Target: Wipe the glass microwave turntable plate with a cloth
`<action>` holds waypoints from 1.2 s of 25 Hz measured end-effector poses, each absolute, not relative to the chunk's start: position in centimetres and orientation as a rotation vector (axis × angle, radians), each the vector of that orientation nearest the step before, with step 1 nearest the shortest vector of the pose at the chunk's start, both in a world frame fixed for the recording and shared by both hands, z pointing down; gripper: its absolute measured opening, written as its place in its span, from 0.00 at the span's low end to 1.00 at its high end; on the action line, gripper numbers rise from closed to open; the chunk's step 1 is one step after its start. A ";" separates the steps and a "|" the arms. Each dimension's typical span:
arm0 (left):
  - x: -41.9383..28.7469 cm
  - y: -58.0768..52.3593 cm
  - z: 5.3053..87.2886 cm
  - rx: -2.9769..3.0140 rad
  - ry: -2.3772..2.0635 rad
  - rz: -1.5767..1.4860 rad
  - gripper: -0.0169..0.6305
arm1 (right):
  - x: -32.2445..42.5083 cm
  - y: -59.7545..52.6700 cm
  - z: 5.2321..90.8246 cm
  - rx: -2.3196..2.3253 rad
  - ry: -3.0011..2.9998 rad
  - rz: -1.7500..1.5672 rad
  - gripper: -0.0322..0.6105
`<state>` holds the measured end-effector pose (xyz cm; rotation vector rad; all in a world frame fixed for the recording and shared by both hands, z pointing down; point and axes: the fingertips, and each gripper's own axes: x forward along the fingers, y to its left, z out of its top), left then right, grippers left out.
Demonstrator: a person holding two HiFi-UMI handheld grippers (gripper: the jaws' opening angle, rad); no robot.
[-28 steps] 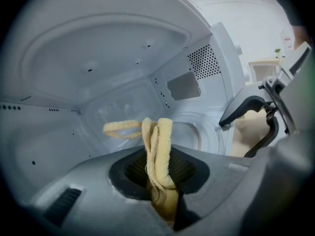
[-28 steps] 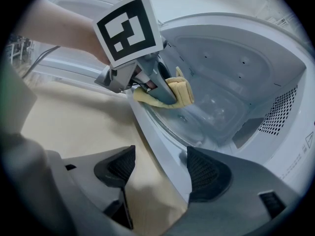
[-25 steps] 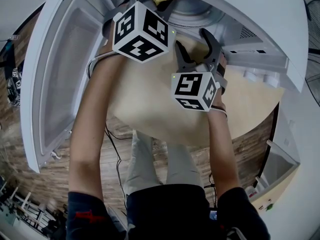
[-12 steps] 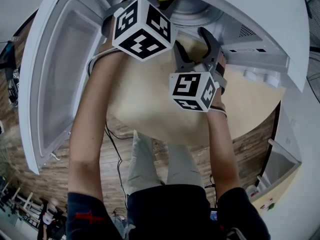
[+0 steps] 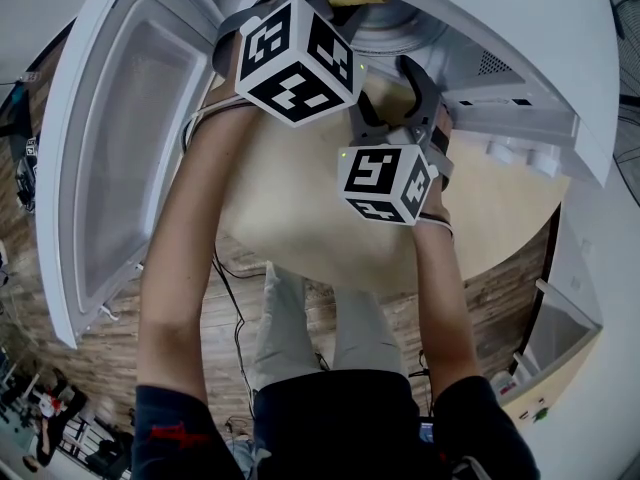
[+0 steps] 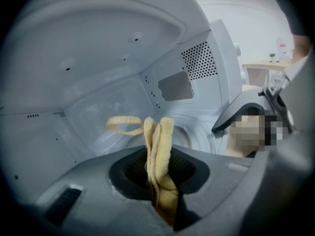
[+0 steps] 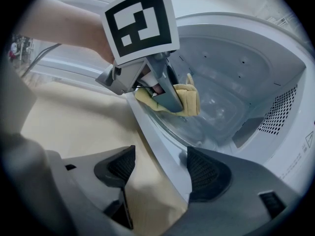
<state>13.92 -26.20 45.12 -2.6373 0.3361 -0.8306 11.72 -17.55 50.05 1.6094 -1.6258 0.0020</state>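
While the left gripper (image 6: 158, 168) clamps the yellow cloth (image 6: 158, 134), the glass turntable plate (image 7: 209, 114) sits mid-frame inside the microwave (image 7: 275, 68). Right gripper (image 7: 160, 168) released, empty. Wiping apparently just starting; most remains.

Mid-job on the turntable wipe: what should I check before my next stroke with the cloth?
1. Microwave door open wide: ok.
2. Cloth held: ok; the left gripper is shut on it, with the folded end sticking out.
3. Cloth touching the glass plate: cannot tell; it is over the plate inside the cavity, but contact isn't visible.
4. Right gripper free: ok; its jaws are apart, one on each side of the microwave's front sill, gripping nothing.
5. Plate seated flat: cannot tell.
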 end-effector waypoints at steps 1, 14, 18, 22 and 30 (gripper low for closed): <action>14.1 -26.0 45.1 -2.643 0.326 -0.828 0.16 | 11.7 -17.5 50.0 1.610 -1.626 0.002 0.50; 16.5 -23.1 45.0 -2.669 0.228 -0.792 0.16 | 11.7 -17.5 50.0 1.611 -1.624 0.002 0.50; 17.0 -22.3 45.0 -2.670 0.191 -0.785 0.16 | 11.7 -17.5 50.0 1.613 -1.623 0.004 0.50; 17.3 -21.9 45.1 -2.646 0.163 -0.783 0.16 | 11.7 -17.5 50.0 1.613 -1.623 0.003 0.50; 17.2 -22.1 45.2 -2.613 0.173 -0.794 0.16 | 11.7 -17.5 50.0 1.612 -1.623 0.003 0.50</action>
